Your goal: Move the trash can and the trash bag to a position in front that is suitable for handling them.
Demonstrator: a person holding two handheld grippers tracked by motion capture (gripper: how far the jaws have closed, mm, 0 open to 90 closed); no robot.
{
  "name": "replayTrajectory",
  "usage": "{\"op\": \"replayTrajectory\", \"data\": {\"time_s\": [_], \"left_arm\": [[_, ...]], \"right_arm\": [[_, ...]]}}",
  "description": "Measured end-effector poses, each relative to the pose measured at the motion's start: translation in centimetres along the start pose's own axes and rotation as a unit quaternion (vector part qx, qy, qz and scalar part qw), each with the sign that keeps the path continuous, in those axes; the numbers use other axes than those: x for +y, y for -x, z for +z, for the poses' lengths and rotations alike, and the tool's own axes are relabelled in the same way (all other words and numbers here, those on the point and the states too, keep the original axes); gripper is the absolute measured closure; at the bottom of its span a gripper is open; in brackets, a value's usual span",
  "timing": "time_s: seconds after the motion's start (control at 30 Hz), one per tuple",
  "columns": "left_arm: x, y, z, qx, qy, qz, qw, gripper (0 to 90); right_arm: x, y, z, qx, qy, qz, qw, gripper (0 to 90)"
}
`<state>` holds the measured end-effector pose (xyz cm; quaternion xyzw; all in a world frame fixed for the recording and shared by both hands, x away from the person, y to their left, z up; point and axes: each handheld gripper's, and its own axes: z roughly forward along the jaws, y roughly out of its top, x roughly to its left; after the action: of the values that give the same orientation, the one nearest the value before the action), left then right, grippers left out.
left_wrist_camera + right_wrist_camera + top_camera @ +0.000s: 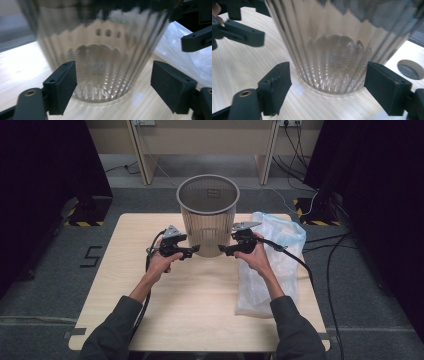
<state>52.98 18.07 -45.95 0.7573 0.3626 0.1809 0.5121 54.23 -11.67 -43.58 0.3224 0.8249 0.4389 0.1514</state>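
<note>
Mesh wastebasket (pixel 207 215) upright at table (pixel 200 295) rear, plastic bag (pixel 272 265) beside. Left gripper (pixel 192 251) and right gripper (pixel 224 251) flank its base, jaws wide; we should close evenly, low.

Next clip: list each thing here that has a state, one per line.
Mesh bin: upright on the table, open top, looks empty.
Plastic bag: lying flat, right of the bin.
Left gripper: open, beside the bin's base.
Right gripper: open, beside the bin's base.
</note>
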Motion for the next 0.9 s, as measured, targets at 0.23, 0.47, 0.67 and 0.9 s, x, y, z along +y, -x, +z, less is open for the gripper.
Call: {"op": "replayTrajectory", "data": {"time_s": [0.23, 0.47, 0.67, 0.9], "left_arm": [[-0.5, -3.3, -1.2, 0.065, 0.004, -0.062, 0.996, 18.1], [-2.6, -3.8, -1.2, 0.07, -0.05, -0.058, 0.9946, 18.2], [-5.8, -3.2, -2.2, 0.086, -0.114, -0.041, 0.9889, 17.2], [-9.2, -2.2, -5.5, 0.096, -0.145, -0.017, 0.9845, 14.8]], "right_arm": [[0.3, 2.6, -1.8, -0.026, 0.035, 0.052, 0.9977, 20.9], [1.6, 2.6, -4.1, -0.038, 0.064, 0.067, 0.9949, 24.2], [2.9, 2.7, -5.7, -0.056, 0.074, 0.091, 0.9916, 24.7], [6.1, 3.3, -9.2, -0.072, 0.102, 0.097, 0.9874, 26.2]]}}
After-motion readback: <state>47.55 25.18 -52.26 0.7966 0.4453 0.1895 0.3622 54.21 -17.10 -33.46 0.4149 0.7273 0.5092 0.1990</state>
